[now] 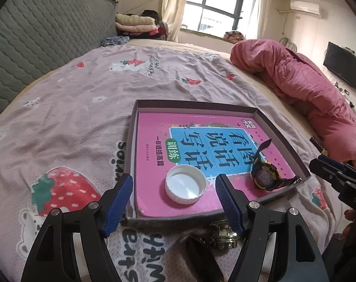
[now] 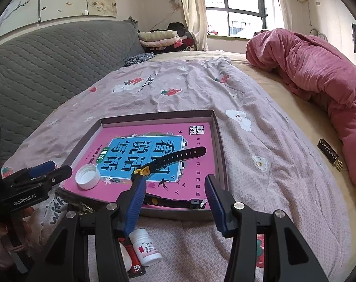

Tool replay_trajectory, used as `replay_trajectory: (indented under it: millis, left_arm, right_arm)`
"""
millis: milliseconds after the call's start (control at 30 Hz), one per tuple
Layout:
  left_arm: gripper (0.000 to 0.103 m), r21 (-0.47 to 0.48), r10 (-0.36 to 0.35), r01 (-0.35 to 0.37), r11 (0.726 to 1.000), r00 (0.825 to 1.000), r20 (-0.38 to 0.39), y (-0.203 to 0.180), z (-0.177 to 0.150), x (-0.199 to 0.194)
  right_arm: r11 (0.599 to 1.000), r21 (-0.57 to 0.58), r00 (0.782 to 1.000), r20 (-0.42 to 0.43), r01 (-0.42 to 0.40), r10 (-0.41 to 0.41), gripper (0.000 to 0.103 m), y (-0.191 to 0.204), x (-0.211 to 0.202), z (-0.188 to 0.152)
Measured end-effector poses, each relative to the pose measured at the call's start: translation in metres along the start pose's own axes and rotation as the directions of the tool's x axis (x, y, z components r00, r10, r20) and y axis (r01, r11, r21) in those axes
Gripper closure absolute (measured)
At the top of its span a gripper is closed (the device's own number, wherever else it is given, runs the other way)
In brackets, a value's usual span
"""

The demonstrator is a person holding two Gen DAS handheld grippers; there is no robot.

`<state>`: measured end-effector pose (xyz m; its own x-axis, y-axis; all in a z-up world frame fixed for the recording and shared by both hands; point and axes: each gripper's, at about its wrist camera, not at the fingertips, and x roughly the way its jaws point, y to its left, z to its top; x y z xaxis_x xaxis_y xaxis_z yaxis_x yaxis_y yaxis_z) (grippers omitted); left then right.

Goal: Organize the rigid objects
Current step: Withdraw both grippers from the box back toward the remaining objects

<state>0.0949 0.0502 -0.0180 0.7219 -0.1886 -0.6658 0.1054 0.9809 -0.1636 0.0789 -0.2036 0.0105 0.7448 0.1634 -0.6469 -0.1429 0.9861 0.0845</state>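
Both grippers empty, jaws spread wide. Left gripper [image 1: 174, 192] hovers just over the white cap [image 1: 185, 184], already in the tray [image 1: 283, 138] on the pink book [image 1: 154, 141]. Right gripper [image 2: 175, 190] sits near the watch [image 2: 168, 162], also in the tray. Likely next: grab leftovers on the bed [image 2: 260, 164], e.g. the white pill bottle [image 2: 147, 246] below the right jaws. Approach it square and pinch the body. Cap: ribbed rim, open side up. Watch: black strap, yellow trim.
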Motion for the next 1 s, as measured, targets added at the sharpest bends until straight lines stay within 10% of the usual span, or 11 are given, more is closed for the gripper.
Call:
replay_trajectory:
  millis: [1000]
  left_arm:
    - [0.029,0.075,0.044,-0.041,0.996,0.998,-0.039,-0.026,-0.031,-0.056]
  right_arm:
    - [0.995,-0.085,0.998,0.02,-0.061,0.063,0.051,0.021,-0.05,-0.019]
